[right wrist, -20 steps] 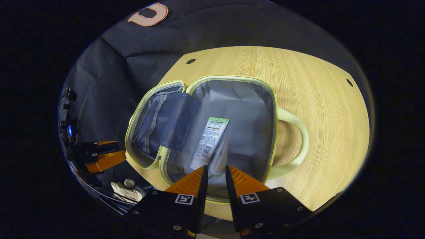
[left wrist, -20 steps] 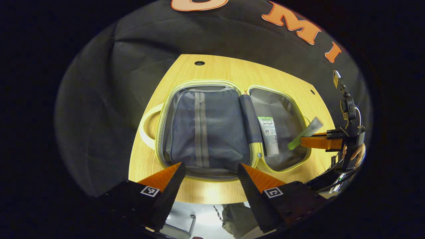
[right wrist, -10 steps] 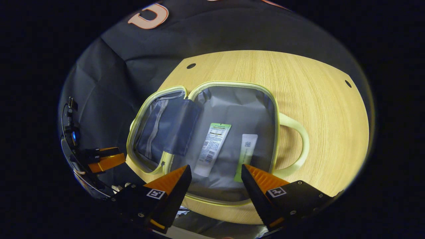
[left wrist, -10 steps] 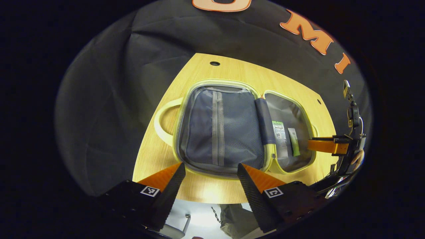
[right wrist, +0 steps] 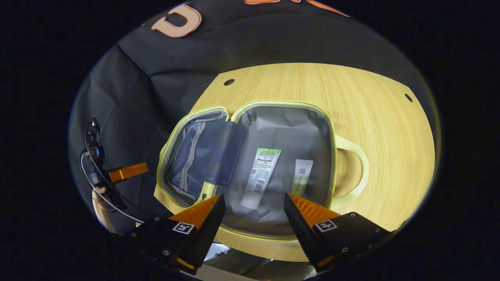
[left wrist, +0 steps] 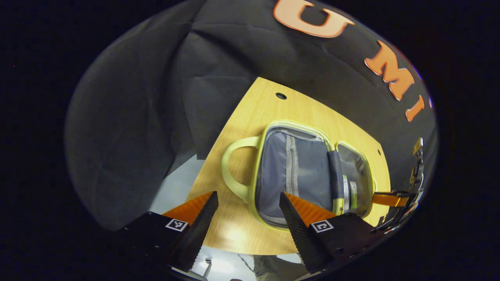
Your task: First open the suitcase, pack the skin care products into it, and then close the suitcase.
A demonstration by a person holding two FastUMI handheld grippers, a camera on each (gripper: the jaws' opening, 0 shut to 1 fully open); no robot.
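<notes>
The pale green suitcase (right wrist: 330, 128) lies open flat on the wooden table (right wrist: 383, 117). In its grey-lined right half lie a white tube (right wrist: 260, 177) and a smaller green-capped tube (right wrist: 301, 177), side by side. My right gripper (right wrist: 254, 203) hangs open above the case's near rim, holding nothing. In the left gripper view the suitcase (left wrist: 297, 171) sits ahead to the right, its looped handle (left wrist: 232, 171) toward me. My left gripper (left wrist: 248, 203) is open and empty, above the table edge near that handle. The other gripper's orange finger (left wrist: 386, 200) pokes in at far right.
The mesh-pocket half (right wrist: 191, 156) with its grey zip lies on the left, a dark flap (right wrist: 224, 154) at the hinge. The other gripper (right wrist: 127, 171) and a hand (right wrist: 102, 207) show far left. Bare table (right wrist: 390, 156) spreads right of the case. Pale floor (left wrist: 172, 183) shows beyond the table's edge.
My right gripper opened and let the green-capped tube drop into the case beside the white tube, then drew back. My left gripper swung left, so the case slid right in its view.
</notes>
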